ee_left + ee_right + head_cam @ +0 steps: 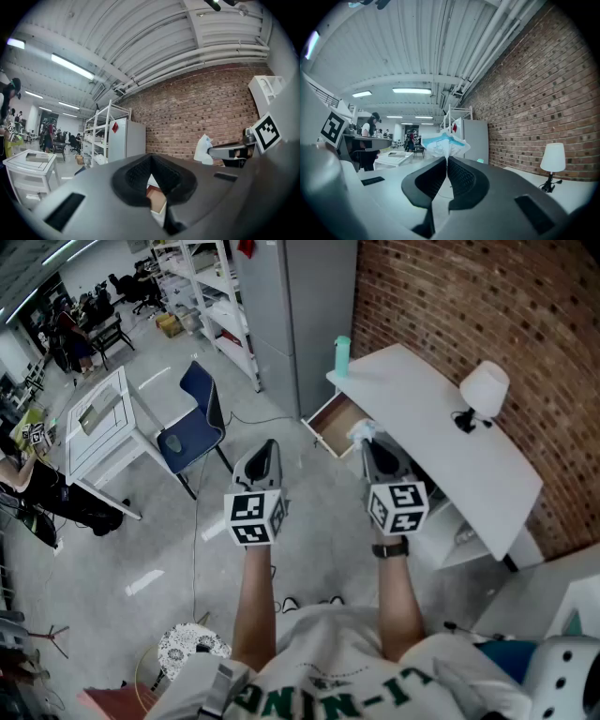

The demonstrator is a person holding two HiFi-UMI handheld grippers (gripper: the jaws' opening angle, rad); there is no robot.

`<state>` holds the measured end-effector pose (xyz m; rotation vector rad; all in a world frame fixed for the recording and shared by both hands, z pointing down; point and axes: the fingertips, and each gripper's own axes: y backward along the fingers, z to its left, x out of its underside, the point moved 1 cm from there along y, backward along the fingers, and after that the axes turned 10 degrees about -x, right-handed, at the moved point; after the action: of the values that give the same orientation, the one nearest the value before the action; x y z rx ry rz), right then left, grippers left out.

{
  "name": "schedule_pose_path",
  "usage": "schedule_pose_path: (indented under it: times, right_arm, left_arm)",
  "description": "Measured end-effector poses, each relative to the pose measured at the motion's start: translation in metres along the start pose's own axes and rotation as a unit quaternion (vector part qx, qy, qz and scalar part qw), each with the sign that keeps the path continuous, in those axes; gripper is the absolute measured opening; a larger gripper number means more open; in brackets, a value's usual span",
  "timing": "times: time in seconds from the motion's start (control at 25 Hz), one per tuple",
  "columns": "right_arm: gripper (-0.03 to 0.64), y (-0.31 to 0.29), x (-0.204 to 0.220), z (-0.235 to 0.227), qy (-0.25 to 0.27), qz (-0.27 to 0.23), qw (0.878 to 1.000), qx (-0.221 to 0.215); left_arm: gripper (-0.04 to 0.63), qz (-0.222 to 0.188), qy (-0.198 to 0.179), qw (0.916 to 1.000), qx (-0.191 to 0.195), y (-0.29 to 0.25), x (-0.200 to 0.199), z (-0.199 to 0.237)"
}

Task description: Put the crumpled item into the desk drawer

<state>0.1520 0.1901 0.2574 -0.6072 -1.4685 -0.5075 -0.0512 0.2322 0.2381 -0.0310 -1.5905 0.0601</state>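
Our right gripper is pinched on the crumpled item, held just short of the open drawer. The left gripper, closed and empty, is farther from the drawer.

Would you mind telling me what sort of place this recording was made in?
Probably an open-plan workshop or lab office in an industrial building: a bare brick wall, tall metal shelving and a white desk with a lamp on it.

Held level, right gripper pinches crumpled item; left gripper seemingly shut.
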Motion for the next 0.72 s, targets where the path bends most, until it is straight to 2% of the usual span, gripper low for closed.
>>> schedule_pose_path:
  times: [0.36,0.72]
  right_arm:
    - [0.012,0.022,0.003,-0.016,-0.019,-0.001,1.000,0.001]
    - [0.012,0.035,0.024,-0.024,-0.050,0.002,0.999,-0.015]
  left_arm:
    - [-0.006,-0.005,-0.007,1.0000,-0.003,0.007,-0.005,-0.028]
    - [-0.006,-0.001,-0.025,0.9997,-0.007,0.014,0.011,-0.051]
